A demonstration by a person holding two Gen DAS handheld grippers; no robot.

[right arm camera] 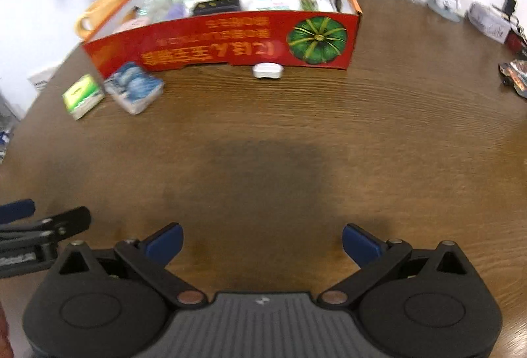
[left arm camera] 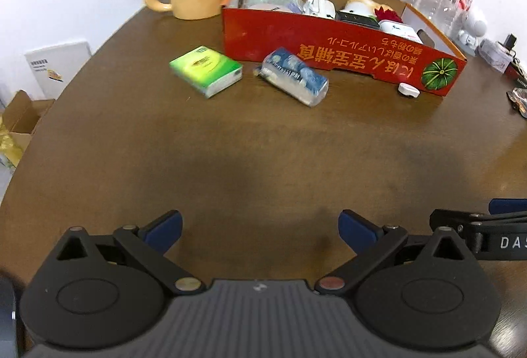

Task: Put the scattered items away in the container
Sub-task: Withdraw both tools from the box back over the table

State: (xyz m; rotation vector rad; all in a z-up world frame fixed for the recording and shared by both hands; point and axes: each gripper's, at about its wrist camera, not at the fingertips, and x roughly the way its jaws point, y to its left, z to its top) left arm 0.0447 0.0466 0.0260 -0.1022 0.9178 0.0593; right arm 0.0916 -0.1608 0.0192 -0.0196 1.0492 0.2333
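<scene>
The right gripper (right arm camera: 262, 237) hangs over the bare near part of the brown desk (right arm camera: 378, 134), its blue fingers (right arm camera: 166, 241) spread wide with nothing between them. At the far side stands a red box (right arm camera: 224, 48) crammed with items, a small white case (right arm camera: 267, 70) touching its front wall. Left of that lie a blue packet (right arm camera: 135, 87) and a green packet (right arm camera: 82, 96), side by side.
</scene>
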